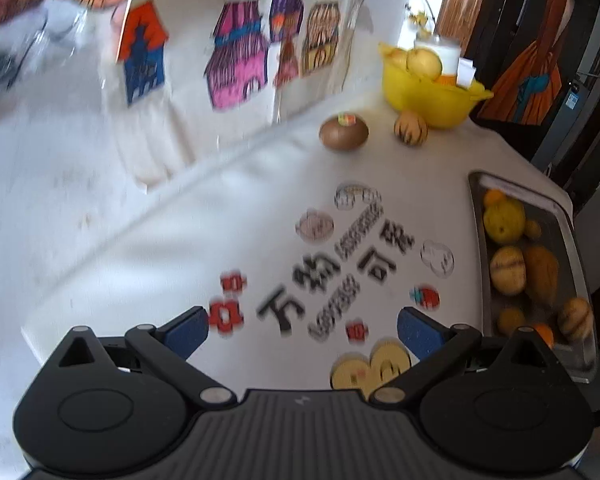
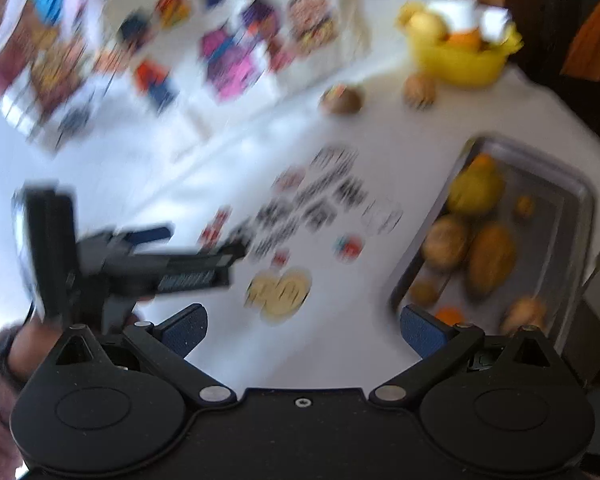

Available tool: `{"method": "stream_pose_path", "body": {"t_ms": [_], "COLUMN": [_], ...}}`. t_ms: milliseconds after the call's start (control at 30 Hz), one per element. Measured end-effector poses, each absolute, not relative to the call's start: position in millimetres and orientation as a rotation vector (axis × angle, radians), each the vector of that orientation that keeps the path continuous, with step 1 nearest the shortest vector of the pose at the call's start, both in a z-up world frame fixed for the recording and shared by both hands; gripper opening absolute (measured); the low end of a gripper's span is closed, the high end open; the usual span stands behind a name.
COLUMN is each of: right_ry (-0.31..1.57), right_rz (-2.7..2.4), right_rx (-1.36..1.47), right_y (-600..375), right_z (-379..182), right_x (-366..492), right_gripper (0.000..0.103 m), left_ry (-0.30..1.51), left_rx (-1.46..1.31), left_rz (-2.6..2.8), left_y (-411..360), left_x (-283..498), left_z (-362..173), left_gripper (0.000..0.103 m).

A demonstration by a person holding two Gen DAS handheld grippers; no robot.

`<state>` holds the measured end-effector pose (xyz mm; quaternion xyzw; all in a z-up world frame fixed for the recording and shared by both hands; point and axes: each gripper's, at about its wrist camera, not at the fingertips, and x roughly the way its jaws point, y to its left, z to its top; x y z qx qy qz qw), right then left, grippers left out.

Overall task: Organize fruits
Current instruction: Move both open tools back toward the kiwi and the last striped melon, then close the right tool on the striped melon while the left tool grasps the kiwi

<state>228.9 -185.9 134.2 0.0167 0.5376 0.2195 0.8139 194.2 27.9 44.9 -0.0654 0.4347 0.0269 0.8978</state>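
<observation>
left claw [image 1: 302, 330] spread, empty | right claw [image 2: 304, 330] spread, empty | metal tray [image 2: 576, 188] holds fruits, blurry

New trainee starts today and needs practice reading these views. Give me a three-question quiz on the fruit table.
1. True or false: the left claw is holding a fruit.
2. Where is the brown fruit with the sticker? A) in the metal tray B) on the table C) in the yellow bowl
3. Fill in: the striped fruit on the table lies right beside the yellow ____.

Key: 1 false; 2 B; 3 bowl.
</observation>
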Motion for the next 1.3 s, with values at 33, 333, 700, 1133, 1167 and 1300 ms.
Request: {"method": "stream_pose_path", "body": {"t_ms": [33,333,700,1133,1167,1300], "right_ry": [1.130,1.051,0.999,1.067,1.071,1.074], "right_rz": [0.447,0.333,0.317,0.280,0.270,0.239], "right_rx": [0.050,0.160,0.206,0.247,0.249,0.262], "right_y": [-189,-209,-189,-183,-183,-184], "right_z": [138,141,124,61,55,31], "right_x": [239,338,431,503,509,532], "right_gripper": [0.102,0.102,0.102,0.102,0.102,0.100], "left_ry": [0.889,0.776,0.678,0.647,0.643,0.626], "left_rx": [-0.131,-0.066,0.024,0.028,0.021,0.008], "left_rz": [0.054,0.041,0.003,-0.067,-0.068,-0.084], "left_y": [28,20,10,12,13,17], "left_x": [199,251,315,372,377,400], "left_z": [47,59,54,10,7,-3], "left_gripper": [0.103,0.103,0.103,0.102,0.102,0.102]}}
